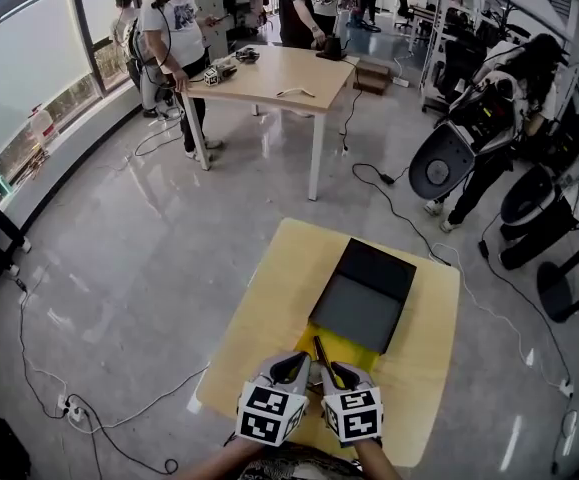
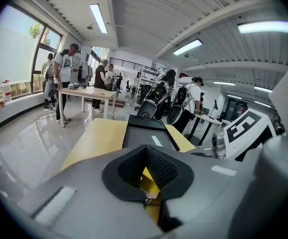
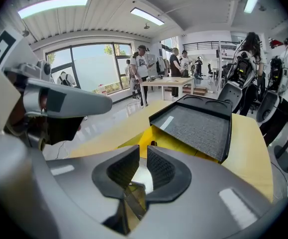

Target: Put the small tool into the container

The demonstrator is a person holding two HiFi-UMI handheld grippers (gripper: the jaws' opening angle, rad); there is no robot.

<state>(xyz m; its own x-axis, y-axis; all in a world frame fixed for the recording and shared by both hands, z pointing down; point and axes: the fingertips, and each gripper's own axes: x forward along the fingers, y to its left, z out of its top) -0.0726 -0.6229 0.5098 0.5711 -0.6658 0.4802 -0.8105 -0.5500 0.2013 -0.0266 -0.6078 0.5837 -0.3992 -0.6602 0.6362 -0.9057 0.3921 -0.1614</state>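
Note:
The container (image 1: pixel 357 311) is a black open box with a grey inside, lying on a pale wooden table (image 1: pixel 259 298); it also shows ahead of the jaws as the box (image 2: pixel 144 133) and the box (image 3: pixel 196 126). A yellow sheet (image 1: pixel 357 350) lies at its near end. The small tool (image 1: pixel 321 351) is a thin dark stick over that sheet, between my two grippers. My right gripper (image 1: pixel 341 373) (image 3: pixel 144 156) has its pads nearly together on a thin dark shaft. The left gripper (image 1: pixel 294 368) (image 2: pixel 144 151) stands close beside it with its pads touching and nothing between them.
The table's near edge (image 1: pixel 299 438) is just under my hands. Cables (image 1: pixel 399 213) run over the grey floor. A second table (image 1: pixel 269 73) with several people stands further back, and black machines (image 1: pixel 469 138) stand at the right.

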